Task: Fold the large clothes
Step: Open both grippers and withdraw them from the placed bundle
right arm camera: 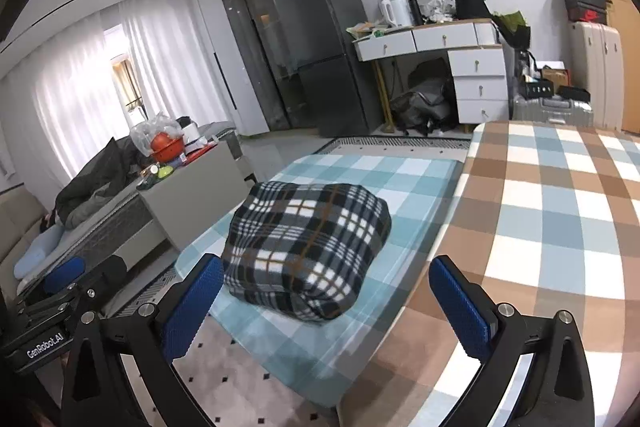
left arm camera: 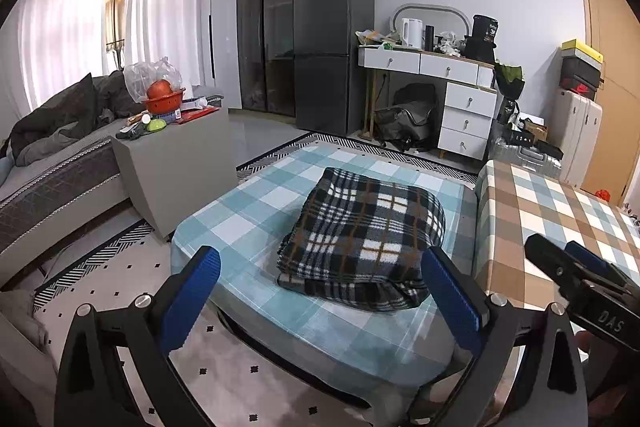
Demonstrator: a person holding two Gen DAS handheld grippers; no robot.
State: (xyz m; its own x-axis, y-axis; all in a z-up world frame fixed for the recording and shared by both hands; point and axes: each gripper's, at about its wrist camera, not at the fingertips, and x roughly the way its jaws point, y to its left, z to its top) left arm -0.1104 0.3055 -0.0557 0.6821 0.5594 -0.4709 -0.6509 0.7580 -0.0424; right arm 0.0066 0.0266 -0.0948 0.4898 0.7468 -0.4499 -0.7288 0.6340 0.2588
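- Black, white and brown plaid garment [left arm camera: 362, 239]: folded into a thick bundle, lying near the middle of the blue-checked low table [left arm camera: 256, 211].
- Left gripper [left arm camera: 320, 301]: blue-padded fingers spread wide, holding nothing, hovering at the table's near edge.
- Right gripper [right arm camera: 326, 305]: fingers likewise wide apart and empty, near the bundle's front.
- Brown-checked surface [right arm camera: 540, 227]: adjoins the table on the right.
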